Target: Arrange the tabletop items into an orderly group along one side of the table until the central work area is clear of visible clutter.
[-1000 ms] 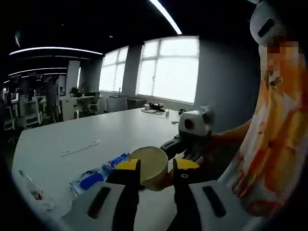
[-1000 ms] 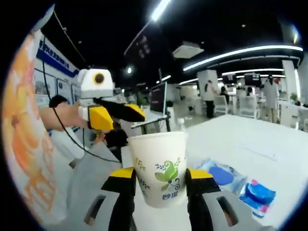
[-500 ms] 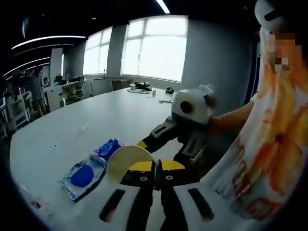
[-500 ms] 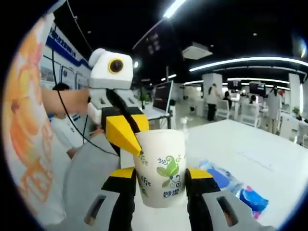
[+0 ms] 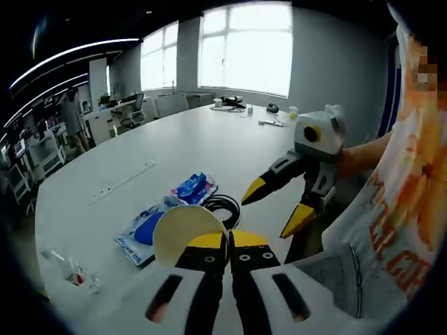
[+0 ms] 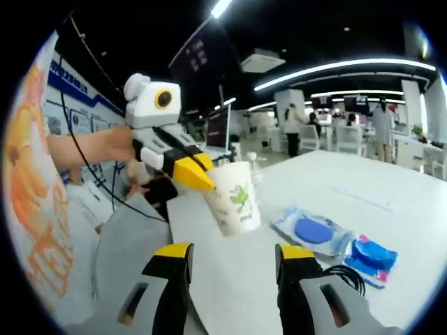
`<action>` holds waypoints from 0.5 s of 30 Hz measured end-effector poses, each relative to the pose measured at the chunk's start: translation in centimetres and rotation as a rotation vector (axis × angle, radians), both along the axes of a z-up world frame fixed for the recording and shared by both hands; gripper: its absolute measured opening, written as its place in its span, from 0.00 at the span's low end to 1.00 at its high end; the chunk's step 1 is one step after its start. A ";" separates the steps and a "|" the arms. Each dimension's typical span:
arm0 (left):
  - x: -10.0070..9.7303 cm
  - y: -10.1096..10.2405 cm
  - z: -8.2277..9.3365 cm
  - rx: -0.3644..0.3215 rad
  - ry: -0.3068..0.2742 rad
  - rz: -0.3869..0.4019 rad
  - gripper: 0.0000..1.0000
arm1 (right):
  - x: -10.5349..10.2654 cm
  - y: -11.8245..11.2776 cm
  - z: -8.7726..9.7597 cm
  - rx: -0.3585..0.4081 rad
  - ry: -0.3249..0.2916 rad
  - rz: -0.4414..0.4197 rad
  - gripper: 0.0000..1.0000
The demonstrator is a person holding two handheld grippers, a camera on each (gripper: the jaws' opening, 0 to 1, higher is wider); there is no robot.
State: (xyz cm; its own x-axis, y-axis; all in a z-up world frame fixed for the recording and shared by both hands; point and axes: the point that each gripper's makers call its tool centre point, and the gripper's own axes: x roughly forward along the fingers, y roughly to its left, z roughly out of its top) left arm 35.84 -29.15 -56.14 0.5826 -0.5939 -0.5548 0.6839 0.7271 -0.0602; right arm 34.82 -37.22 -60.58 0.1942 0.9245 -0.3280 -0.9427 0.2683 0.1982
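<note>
Since a second ago the paper cup (image 6: 234, 197) has passed from the right hand-held gripper (image 6: 234, 258) to the left hand-held gripper (image 5: 228, 241): before, the right one's yellow-tipped jaws clasped the cup's sides; now they stand wide apart with nothing between them, and the cup hangs above the table (image 6: 419, 230) beyond them.

Nearest in the left gripper view, the left hand-held gripper's jaws are pressed together on the cup's rim, the cup's pale round mouth (image 5: 187, 234) showing just left of the tips. In the right gripper view the same gripper (image 6: 202, 178) reaches in from the left, its yellow tips pinching the cup's near rim; the cup is tilted, its green leaf print facing the camera.

Just past the cup on the white table lie a coiled black cable (image 5: 222, 206), a clear packet holding a blue object (image 5: 142, 231) and, beside it, a smaller blue packet (image 5: 193, 187). The right hand-held gripper (image 5: 274, 207) hovers to the right of these, jaws spread.

Farther along the table lies a thin white strip (image 5: 126, 182). At the far end small objects sit beneath bright windows (image 5: 246, 47).
</note>
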 end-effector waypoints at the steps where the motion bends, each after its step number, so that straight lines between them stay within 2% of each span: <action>1: 0.4 1.1 -0.1 0.012 0.006 0.023 0.00 | 0.0 -0.8 -0.8 -0.027 0.006 -0.021 0.49; 6: 1.8 5.3 -1.5 0.169 0.013 0.059 0.00 | 0.4 -3.7 -2.7 -0.073 0.055 -0.101 0.53; 12: 4.5 8.1 -2.9 0.177 0.054 0.112 0.00 | 1.6 -5.6 -3.6 -0.088 0.107 -0.184 0.56; 15: 5.9 9.7 -4.0 0.242 0.069 0.116 0.00 | 2.0 -6.0 -3.9 -0.100 0.115 -0.203 0.56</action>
State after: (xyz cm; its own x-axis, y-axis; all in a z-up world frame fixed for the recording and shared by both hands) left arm 41.70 -19.46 -60.17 0.5947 -0.3707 -0.7134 0.5957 0.7990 0.0814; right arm 36.78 -43.21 -64.47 0.3286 0.8324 -0.4463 -0.8401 0.4735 0.2645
